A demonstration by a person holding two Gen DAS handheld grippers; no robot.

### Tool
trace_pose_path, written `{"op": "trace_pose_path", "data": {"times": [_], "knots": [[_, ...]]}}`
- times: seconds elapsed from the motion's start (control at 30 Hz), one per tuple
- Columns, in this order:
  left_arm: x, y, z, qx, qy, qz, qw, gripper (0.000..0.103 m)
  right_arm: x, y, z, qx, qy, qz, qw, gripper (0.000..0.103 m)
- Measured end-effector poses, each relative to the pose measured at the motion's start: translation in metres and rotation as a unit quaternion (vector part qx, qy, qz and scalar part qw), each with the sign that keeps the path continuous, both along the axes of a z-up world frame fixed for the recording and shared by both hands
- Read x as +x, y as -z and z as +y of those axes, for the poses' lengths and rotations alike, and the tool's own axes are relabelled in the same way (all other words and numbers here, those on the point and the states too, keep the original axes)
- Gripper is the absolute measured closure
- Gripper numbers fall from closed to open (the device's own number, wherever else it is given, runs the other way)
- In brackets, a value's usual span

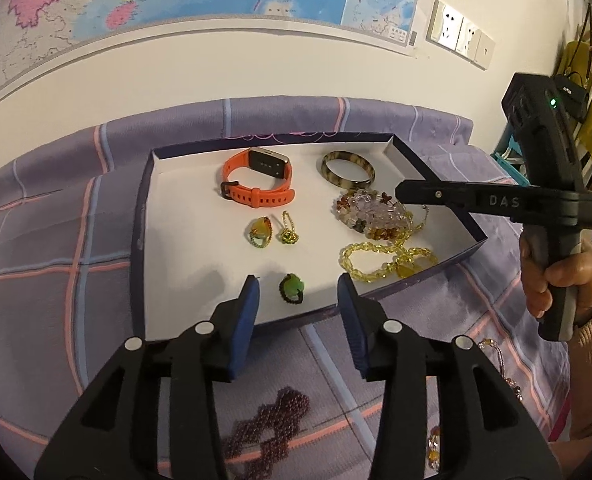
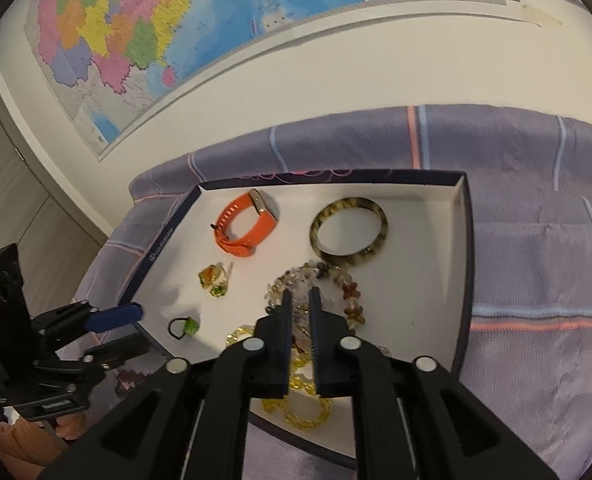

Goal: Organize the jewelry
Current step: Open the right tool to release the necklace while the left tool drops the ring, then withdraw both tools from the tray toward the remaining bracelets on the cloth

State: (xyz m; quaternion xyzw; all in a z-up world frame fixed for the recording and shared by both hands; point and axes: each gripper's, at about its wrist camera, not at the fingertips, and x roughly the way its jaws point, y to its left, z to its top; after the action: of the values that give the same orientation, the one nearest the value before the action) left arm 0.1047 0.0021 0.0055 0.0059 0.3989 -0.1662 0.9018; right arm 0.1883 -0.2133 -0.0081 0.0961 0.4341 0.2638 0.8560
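Note:
A shallow white-lined box [image 1: 175, 216] [image 2: 462, 264] lies on the bed. In it are an orange watch [image 1: 255, 180] [image 2: 245, 226], a mottled bangle [image 1: 348, 168] [image 2: 350, 230], two yellow-green rings [image 1: 271, 232] [image 2: 215, 280], a green ring [image 1: 291, 288] [image 2: 185, 326], a mixed bead bracelet [image 1: 370, 214] [image 2: 336, 280] and yellow bead strands [image 1: 380, 260] [image 2: 308, 408]. My left gripper [image 1: 299, 286] is open, its jaws either side of the green ring. My right gripper [image 2: 300, 300] hovers nearly shut over the bead bracelet, with nothing clearly held.
A dark red bead piece [image 1: 267, 428] and other bead strands [image 1: 500, 372] lie on the purple checked bedspread [image 1: 55, 248] in front of the box. A wall with a map [image 2: 175, 28] stands behind the bed.

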Motion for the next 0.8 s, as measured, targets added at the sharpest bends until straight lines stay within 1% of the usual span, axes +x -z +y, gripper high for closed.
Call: {"op": "trace_pose_path", "data": {"times": [0.1, 0.13, 0.17, 0.23, 0.33, 0.37, 0.5, 0.53, 0.57, 0.6, 0.73, 0.8], "knots": [[-0.008, -0.001, 0.005, 0.001, -0.006, -0.003, 1.0, 0.057, -0.002, 0.002, -0.002, -0.001, 0.003, 0.002, 1.0, 0.091], [-0.01, -0.001, 0.008, 0.001, -0.008, -0.003, 1.0, 0.055, -0.003, 0.002, -0.003, -0.001, 0.005, 0.002, 1.0, 0.087], [-0.012, -0.001, 0.009, 0.001, -0.009, -0.003, 0.9999, 0.054, -0.004, 0.001, -0.004, 0.0, 0.008, 0.001, 1.0, 0.08], [-0.018, 0.0, 0.014, 0.001, -0.012, -0.004, 0.9999, 0.049, -0.009, -0.002, -0.007, 0.0, 0.011, -0.007, 1.0, 0.072], [-0.026, 0.001, 0.02, 0.003, -0.017, -0.003, 0.9998, 0.048, -0.018, -0.008, -0.01, -0.003, 0.011, -0.015, 1.0, 0.069], [-0.029, 0.001, 0.022, 0.004, -0.018, -0.004, 0.9998, 0.048, -0.021, -0.01, -0.011, -0.002, 0.01, -0.018, 1.0, 0.067], [-0.045, 0.003, 0.029, 0.005, -0.017, -0.007, 0.9998, 0.041, -0.039, -0.018, -0.013, -0.002, 0.004, -0.03, 1.0, 0.059], [-0.049, 0.004, 0.029, 0.01, -0.016, -0.01, 0.9998, 0.04, -0.045, -0.019, -0.014, -0.003, 0.001, -0.032, 0.999, 0.056], [-0.052, 0.005, 0.03, 0.013, -0.016, -0.011, 0.9997, 0.039, -0.051, -0.02, -0.014, -0.004, -0.002, -0.034, 0.999, 0.052], [-0.057, 0.006, 0.031, 0.016, -0.014, -0.011, 0.9997, 0.039, -0.059, -0.021, -0.015, -0.006, -0.009, -0.036, 0.999, 0.052], [-0.071, 0.014, 0.034, 0.022, -0.011, -0.002, 0.9997, 0.039, -0.084, -0.019, -0.019, -0.015, -0.017, -0.038, 0.999, 0.046], [-0.077, 0.017, 0.036, 0.024, -0.012, 0.001, 0.9996, 0.037, -0.096, -0.015, -0.022, -0.016, -0.019, -0.032, 0.999, 0.045]]}}
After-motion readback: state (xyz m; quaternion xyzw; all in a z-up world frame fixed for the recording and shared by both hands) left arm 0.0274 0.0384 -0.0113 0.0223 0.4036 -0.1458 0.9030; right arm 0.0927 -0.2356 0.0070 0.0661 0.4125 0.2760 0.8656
